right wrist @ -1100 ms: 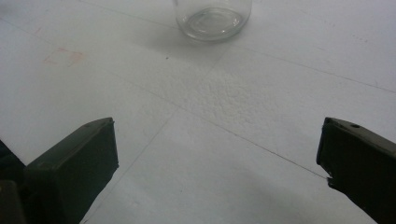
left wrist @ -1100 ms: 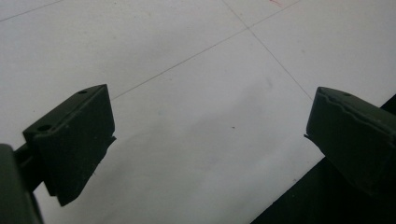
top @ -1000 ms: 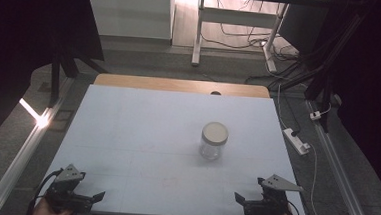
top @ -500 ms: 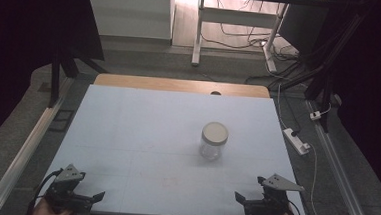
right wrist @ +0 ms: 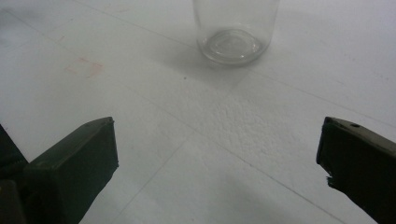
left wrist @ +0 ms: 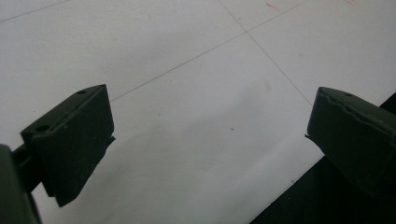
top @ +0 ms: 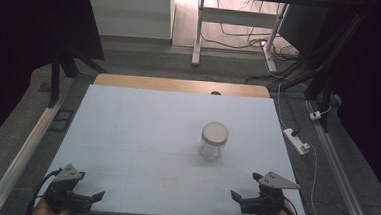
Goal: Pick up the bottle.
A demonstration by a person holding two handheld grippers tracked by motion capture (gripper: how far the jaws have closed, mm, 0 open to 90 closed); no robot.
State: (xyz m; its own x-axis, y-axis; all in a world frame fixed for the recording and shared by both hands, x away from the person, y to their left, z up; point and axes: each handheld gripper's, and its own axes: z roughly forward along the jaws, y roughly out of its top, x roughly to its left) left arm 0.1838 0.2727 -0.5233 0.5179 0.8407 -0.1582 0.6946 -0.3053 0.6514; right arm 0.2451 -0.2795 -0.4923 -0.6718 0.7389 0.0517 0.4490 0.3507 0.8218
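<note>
A clear glass jar (top: 213,141) with a pale lid stands upright right of the middle of the white table (top: 136,134). Its base shows at the top of the right gripper view as the jar (right wrist: 236,32), well ahead of the jaws. My right gripper (top: 238,200) rests at the front right edge of the table, open, with nothing between its jaws (right wrist: 217,158). At the front left corner my left gripper (top: 90,199) is open too, over bare table near the edge (left wrist: 210,135). A hand holds each gripper from below.
A wooden strip (top: 180,85) runs along the table's far edge. A white power strip (top: 296,140) and cables lie on the floor to the right. Metal rails (top: 25,147) flank the table on both sides. Faint red marks (right wrist: 84,67) are on the surface.
</note>
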